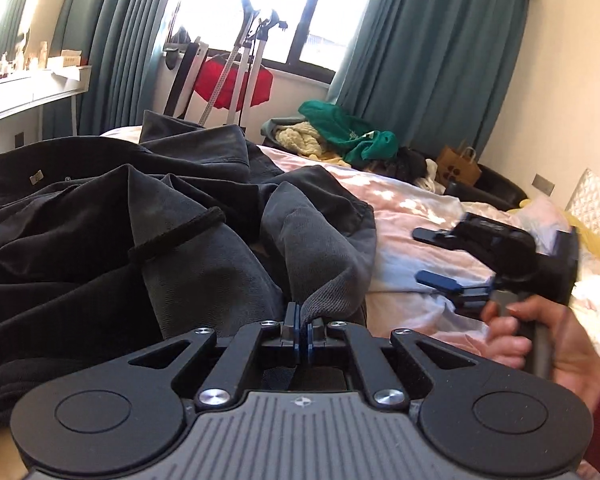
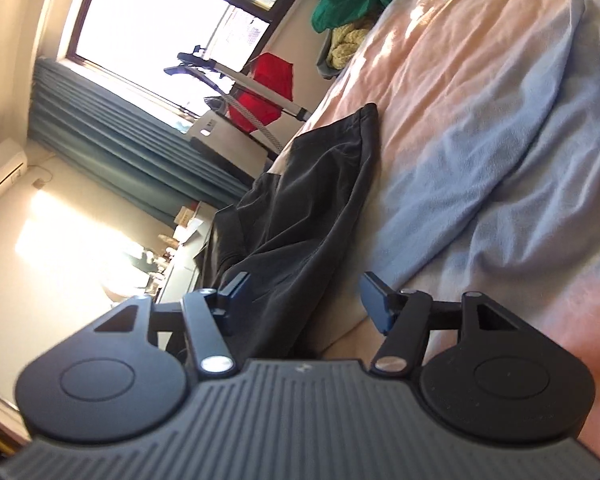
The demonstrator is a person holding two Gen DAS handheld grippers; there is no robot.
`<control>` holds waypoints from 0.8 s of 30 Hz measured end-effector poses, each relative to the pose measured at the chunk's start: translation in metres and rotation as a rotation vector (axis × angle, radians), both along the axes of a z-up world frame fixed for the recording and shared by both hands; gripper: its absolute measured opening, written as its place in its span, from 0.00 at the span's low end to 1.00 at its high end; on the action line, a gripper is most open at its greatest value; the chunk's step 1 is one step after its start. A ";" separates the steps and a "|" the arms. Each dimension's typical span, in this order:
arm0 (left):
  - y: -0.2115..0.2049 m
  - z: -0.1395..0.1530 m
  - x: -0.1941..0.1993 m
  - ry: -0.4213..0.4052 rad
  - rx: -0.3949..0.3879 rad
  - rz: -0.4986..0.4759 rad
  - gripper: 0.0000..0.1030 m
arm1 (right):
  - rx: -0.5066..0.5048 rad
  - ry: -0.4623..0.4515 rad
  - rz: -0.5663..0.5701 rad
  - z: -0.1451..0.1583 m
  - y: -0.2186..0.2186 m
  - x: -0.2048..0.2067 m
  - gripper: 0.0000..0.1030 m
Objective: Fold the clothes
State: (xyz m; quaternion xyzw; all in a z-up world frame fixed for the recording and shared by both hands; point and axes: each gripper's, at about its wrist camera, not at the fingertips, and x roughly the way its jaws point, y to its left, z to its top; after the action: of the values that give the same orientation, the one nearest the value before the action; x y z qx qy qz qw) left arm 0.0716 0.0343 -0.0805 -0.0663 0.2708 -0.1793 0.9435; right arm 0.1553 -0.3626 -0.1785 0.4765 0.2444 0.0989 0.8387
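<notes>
A dark grey garment (image 1: 180, 240) lies crumpled over the left half of the bed. My left gripper (image 1: 302, 322) is shut on a ribbed edge of it, and the cloth rises in a fold out of the pads. To the right, a hand (image 1: 540, 344) holds my right gripper (image 1: 418, 256), rolled on its side over the sheet, jaws apart with nothing in them. In the right wrist view the right gripper (image 2: 306, 300) stands open. The same garment (image 2: 320, 184) stretches away past its left finger (image 2: 236, 292), and no pad presses on it.
The pink and pale blue sheet (image 1: 400, 216) covers the bed's right side (image 2: 480, 120). At the far end are a pile of green and yellow clothes (image 1: 340, 132) and a paper bag (image 1: 458, 166). A steamer stand with something red (image 1: 236, 80) is by the window, and a white desk (image 1: 20, 96) stands left.
</notes>
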 end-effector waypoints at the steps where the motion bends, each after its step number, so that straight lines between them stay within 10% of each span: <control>1: 0.000 -0.001 0.001 -0.015 0.003 -0.005 0.03 | -0.004 0.010 -0.016 -0.004 0.001 0.013 0.59; 10: 0.019 -0.036 0.047 0.043 -0.122 -0.022 0.03 | -0.201 0.064 -0.104 -0.030 0.026 0.144 0.58; 15: 0.024 -0.050 0.062 0.059 -0.148 -0.041 0.03 | -0.256 0.075 -0.171 -0.033 0.025 0.188 0.20; 24: 0.029 -0.055 0.065 0.050 -0.174 -0.064 0.03 | -0.399 0.036 -0.270 0.015 0.007 0.158 0.07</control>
State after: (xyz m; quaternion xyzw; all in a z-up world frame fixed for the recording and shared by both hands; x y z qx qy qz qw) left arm 0.1361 0.0632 -0.1360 -0.1436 0.2795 -0.2305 0.9209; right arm 0.3129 -0.3551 -0.1637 0.3312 0.2078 -0.0730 0.9175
